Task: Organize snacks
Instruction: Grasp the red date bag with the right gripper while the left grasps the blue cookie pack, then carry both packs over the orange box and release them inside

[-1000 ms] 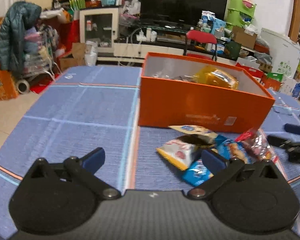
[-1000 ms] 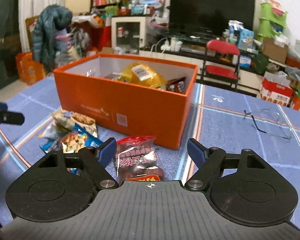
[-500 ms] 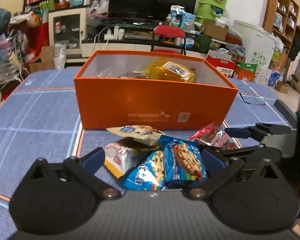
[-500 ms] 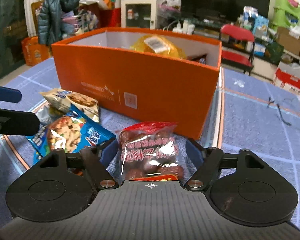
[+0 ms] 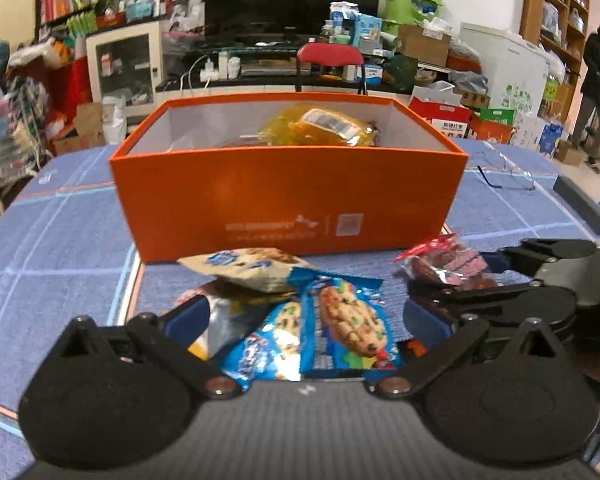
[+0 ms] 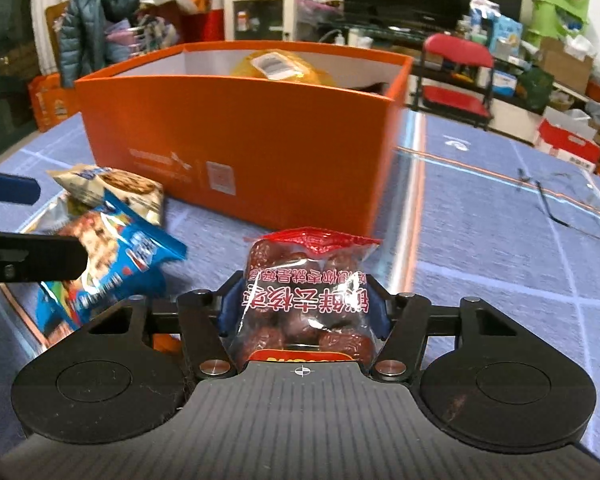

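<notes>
Right tool (image 6: 302,312) closing on the date bag (image 6: 306,300); left tool (image 5: 306,322) open over cookie packs (image 5: 340,320).
Date bag lies on the bench before the box (image 6: 240,132); light, soft, crinkly and slippery, so pinch mid-body, gently.

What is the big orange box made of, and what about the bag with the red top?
The orange box looks like stiff cardboard with a smooth matte finish: thin straight walls, crisp folded corners, a pale inside. The bag of dates looks like thin clear plastic film, glossy and crinkled, since you can see the dark fruit through it and light glints off it. The right gripper has just been closing on it.
</notes>
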The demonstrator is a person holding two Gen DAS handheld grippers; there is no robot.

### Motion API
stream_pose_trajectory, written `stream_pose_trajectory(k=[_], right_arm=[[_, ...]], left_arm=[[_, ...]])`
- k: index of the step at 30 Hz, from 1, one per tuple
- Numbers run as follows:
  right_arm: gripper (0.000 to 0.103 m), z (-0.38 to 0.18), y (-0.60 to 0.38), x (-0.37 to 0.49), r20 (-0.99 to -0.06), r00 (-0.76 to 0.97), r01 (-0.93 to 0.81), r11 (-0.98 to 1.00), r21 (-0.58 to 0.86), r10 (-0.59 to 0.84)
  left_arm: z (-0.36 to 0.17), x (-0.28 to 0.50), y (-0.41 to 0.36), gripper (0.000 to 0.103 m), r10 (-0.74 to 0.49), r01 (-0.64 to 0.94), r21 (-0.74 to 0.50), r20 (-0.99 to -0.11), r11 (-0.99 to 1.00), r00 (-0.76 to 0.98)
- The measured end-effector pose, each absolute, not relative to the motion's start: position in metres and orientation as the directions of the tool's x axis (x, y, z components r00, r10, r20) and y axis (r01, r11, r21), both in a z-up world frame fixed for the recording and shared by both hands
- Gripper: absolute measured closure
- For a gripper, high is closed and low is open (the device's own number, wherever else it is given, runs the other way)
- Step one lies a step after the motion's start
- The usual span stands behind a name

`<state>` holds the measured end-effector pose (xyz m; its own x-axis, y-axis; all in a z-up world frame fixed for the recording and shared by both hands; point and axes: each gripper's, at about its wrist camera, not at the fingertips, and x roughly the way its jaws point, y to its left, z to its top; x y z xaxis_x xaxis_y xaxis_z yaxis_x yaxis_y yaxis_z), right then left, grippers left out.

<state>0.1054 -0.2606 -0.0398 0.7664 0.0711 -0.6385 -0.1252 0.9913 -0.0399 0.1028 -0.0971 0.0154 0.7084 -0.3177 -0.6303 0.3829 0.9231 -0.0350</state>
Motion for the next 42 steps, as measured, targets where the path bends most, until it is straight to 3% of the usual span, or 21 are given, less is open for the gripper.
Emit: stream_pose_trajectory(k=[3,9,14,16,20,22,27,42], right_arm=[[0.055,-0.039,-0.269,0.096,-0.642,0.764,-0.11,0.993,-0.032,0.064],[0.054,-0.039,-0.275,0.089,-0.639,0.766,-0.109,0.994,-0.024,0.068],[0.053,-0.039,-0.276,0.088,-0.636,0.769,-0.105,0.994,-0.025,0.065],[0.053,-0.039,-0.276,0.088,-0.635,0.77,-0.103,0.994,-0.022,0.065],[0.052,-0.039,-0.277,0.089,-0.635,0.77,-0.102,0.995,-0.02,0.066],[0.053,-0.039,-0.277,0.089,-0.637,0.768,-0.101,0.995,-0.017,0.067],[0.053,-0.039,-0.276,0.089,-0.638,0.767,-0.103,0.995,-0.017,0.068],[0.058,-0.033,-0.275,0.091,-0.658,0.753,-0.06,0.997,-0.054,0.009]], left_arm=[[0.012,0.104,-0.111,0.001,-0.321,0.401,-0.016,-0.629,0.916,0.708],[0.003,0.11,-0.131,0.013,-0.281,0.392,0.024,-0.657,0.919,0.7],[-0.003,0.115,-0.135,0.016,-0.24,0.372,0.055,-0.676,0.927,0.697],[-0.004,0.117,-0.135,0.028,-0.231,0.366,0.056,-0.684,0.929,0.691],[-0.005,0.118,-0.134,0.032,-0.225,0.359,0.054,-0.69,0.932,0.688],[-0.004,0.119,-0.134,0.042,-0.226,0.355,0.046,-0.692,0.934,0.685],[-0.002,0.117,-0.132,0.051,-0.231,0.358,0.042,-0.693,0.933,0.683],[0.01,0.115,-0.122,0.053,-0.259,0.364,0.009,-0.686,0.931,0.68]])
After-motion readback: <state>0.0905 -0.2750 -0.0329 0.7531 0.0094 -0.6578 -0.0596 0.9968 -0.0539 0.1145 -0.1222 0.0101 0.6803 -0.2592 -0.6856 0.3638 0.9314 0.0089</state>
